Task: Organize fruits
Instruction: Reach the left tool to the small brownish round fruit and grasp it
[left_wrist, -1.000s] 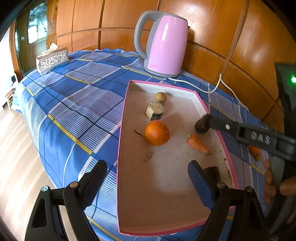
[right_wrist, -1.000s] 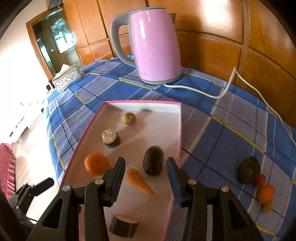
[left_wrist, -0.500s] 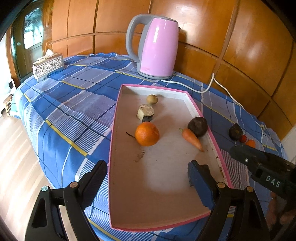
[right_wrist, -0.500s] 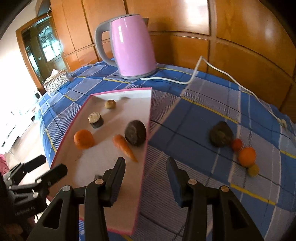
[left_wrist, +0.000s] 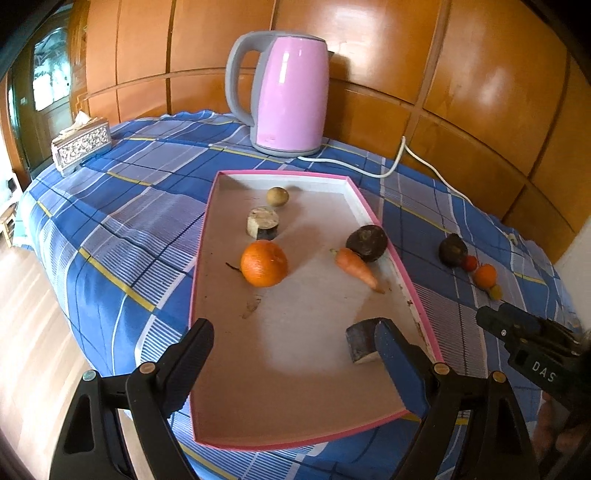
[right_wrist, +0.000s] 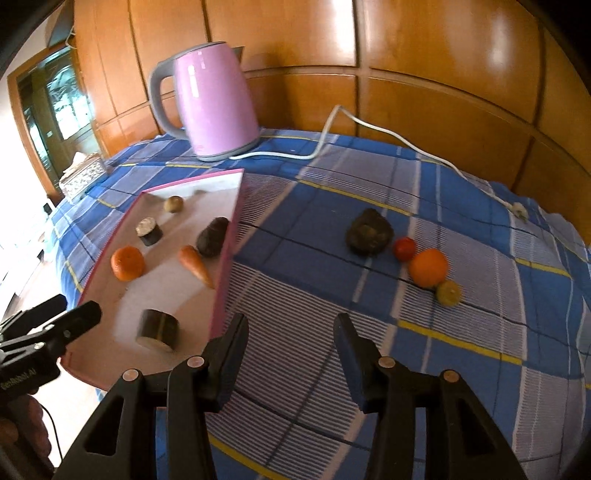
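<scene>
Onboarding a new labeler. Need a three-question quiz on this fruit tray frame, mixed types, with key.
1. True or false: the carrot lies outside the pink tray.
2. How many items lie on the tablecloth right of the tray, in the right wrist view?
3. Which is nearest the kettle? A) orange B) small tan round fruit C) carrot

Key
1. False: it lies in the tray.
2. Four: dark lump, red fruit, orange fruit, yellow-green fruit.
3. B

A tray (left_wrist: 207, 236) lies on the desk (right_wrist: 461, 332) before a kettle (left_wrist: 288, 96); loose fruits (right_wrist: 428, 267) cluster right of it.
</scene>
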